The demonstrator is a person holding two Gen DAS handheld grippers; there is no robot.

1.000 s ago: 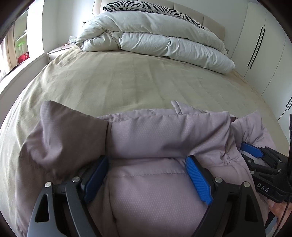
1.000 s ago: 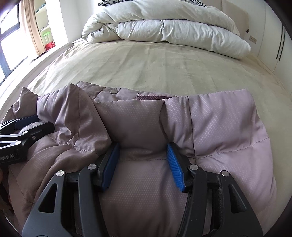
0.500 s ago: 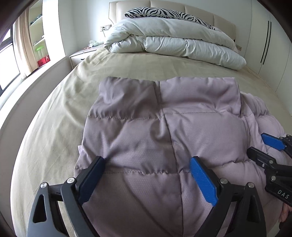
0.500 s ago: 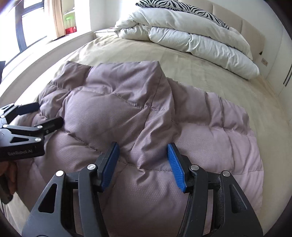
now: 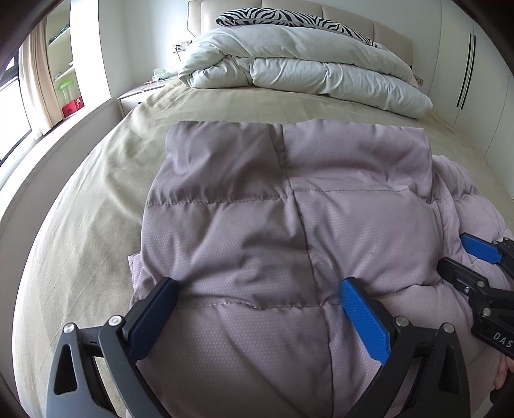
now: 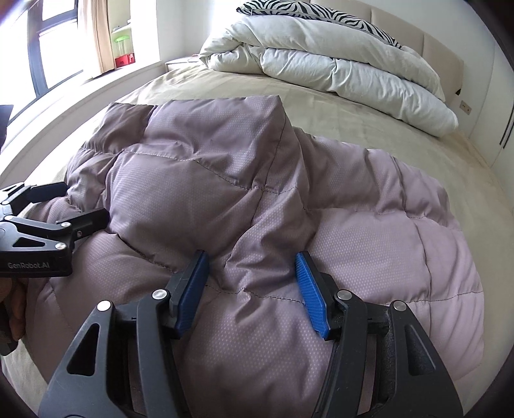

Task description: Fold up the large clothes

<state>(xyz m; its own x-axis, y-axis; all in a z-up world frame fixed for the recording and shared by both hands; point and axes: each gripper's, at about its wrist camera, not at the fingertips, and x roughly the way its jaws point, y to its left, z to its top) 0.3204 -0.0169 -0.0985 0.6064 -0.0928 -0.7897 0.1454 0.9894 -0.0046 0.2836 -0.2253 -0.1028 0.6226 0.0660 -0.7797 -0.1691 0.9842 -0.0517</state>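
Now that the jacket [image 5: 289,225] has flopped over folded on the bed [image 5: 96,199], both my tools, left [image 5: 257,308] and right [image 6: 253,289], gape empty; smoothing comes next.

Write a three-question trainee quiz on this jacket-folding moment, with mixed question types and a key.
1. True or false: the left gripper is clamped shut on the mauve puffer jacket.
2. Multiple choice: the folded white duvet lies A) on the jacket, B) at the head of the bed, beyond the jacket, C) on the floor.
3. Fill in: the pillow above the duvet has a ____ print.

Key
1. False: both the left and the right gripper stand open over the jacket.
2. B
3. zebra
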